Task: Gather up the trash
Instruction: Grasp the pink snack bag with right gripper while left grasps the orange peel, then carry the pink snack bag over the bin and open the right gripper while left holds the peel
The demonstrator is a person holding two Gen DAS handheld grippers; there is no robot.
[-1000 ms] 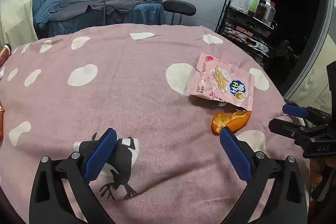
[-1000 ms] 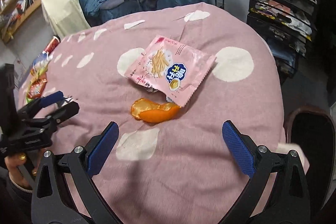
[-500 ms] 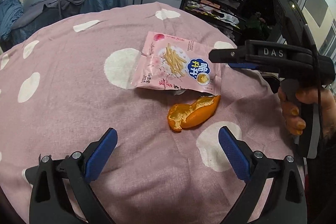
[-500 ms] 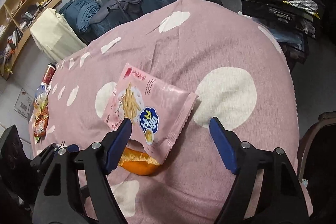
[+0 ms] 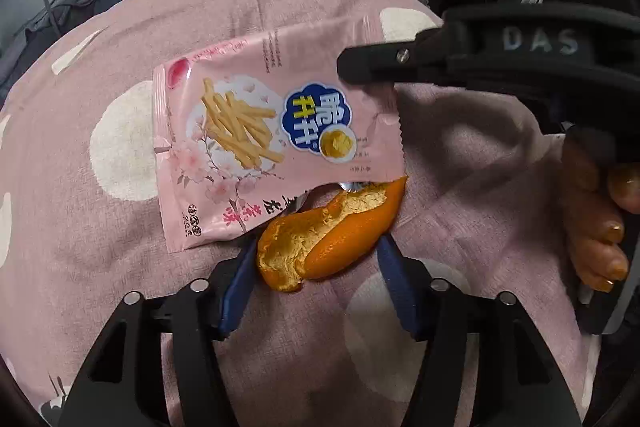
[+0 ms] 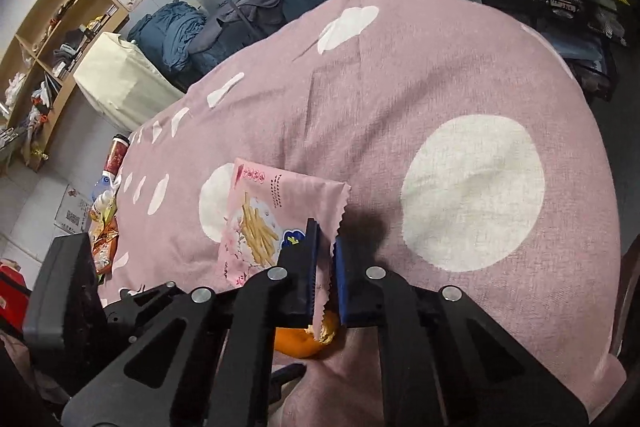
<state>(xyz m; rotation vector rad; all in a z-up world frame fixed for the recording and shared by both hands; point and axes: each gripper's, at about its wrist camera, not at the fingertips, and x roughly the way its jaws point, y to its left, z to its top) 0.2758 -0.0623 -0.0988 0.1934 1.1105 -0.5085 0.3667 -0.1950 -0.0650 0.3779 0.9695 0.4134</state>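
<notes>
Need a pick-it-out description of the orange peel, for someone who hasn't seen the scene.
Start at the pink spotted tablecloth, then find the pink snack bag lying on it. The orange peel sits against the bag's near edge: a curled orange strip with pale pith, the only non-packaged scrap there.

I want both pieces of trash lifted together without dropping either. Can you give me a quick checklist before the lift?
1. Right tongs shut on the snack bag edge: ok.
2. Orange peel between the left tongs pads: ok.
3. Left tongs pressing the peel: not ok; they have just been closing, gaps still show.
4. Bag clear of the peel: not ok, it overlaps the peel's far end.
5. Tablecloth not pinched with the bag: cannot tell.
</notes>
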